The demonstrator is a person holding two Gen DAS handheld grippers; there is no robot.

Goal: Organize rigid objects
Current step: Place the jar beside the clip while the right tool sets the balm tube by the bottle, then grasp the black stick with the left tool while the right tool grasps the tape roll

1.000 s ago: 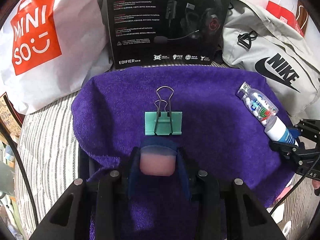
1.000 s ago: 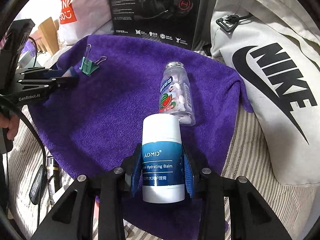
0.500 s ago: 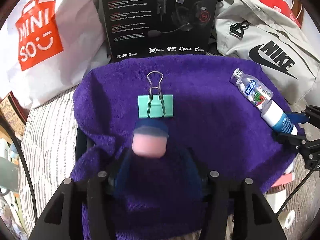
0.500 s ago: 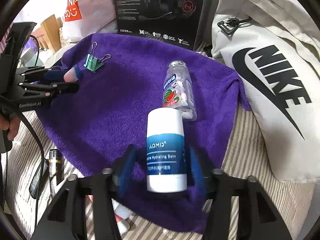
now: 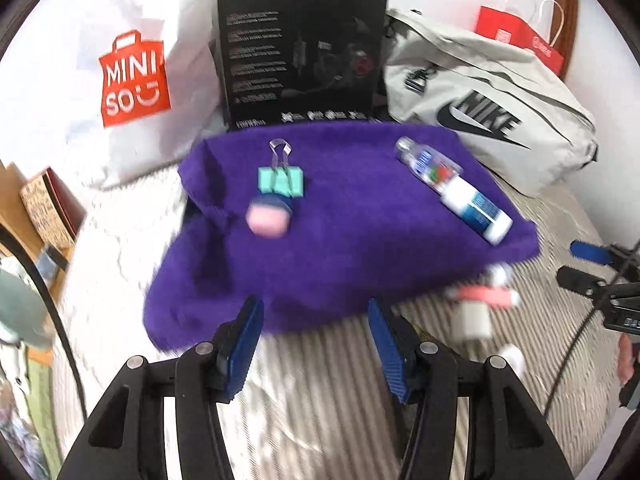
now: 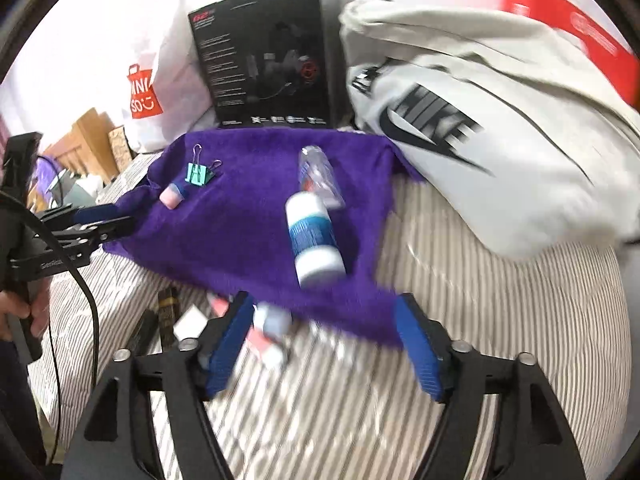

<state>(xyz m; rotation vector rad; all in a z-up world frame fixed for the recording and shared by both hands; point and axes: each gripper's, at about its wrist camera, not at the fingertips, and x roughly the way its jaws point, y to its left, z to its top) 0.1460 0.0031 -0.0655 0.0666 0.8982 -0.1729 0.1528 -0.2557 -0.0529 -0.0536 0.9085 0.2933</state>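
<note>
Striped bedding under a purple towel (image 5: pixel 360 240), both grippers, left (image 5: pixel 316 340) and right (image 6: pixel 324 344), spread wide and empty, balm (image 6: pixel 314 236) ahead of the right fingers, so I'd square up on the next loose item before closing.

Left hand-held gripper (image 5: pixel 316 336) jaws spread wide, empty. Right hand-held gripper (image 6: pixel 326 340) likewise spread, empty.

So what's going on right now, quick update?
Both tongs open, empty. Balm tube, candy bottle, clip, pink jar on purple towel. Nothing blocking.
</note>
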